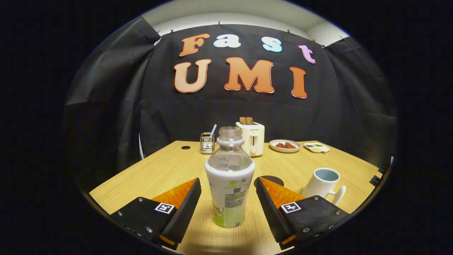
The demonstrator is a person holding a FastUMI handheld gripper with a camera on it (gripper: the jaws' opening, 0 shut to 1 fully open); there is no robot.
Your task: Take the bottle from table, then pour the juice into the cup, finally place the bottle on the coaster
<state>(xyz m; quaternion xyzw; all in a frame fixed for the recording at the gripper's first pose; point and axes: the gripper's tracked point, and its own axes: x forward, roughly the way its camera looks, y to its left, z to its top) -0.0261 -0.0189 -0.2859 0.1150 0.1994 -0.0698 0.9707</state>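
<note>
With the gripper [228,202] spread wide around the upright bottle [229,177] at lower centre, we should squeeze evenly on its labelled waist, avoiding tipping it cupward [324,184].

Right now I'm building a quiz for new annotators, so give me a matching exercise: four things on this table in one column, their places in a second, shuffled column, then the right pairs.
Things:
1. bottle
2. cup
3. toaster
4. coaster

Places:
A. at the table's far edge, two slices sticking out of it
B. standing between the open gripper's fingers, touched by neither
C. dark disc just behind the right finger
D. beyond the right finger, handle toward the camera

Pairs: 1-B, 2-D, 3-A, 4-C
</note>
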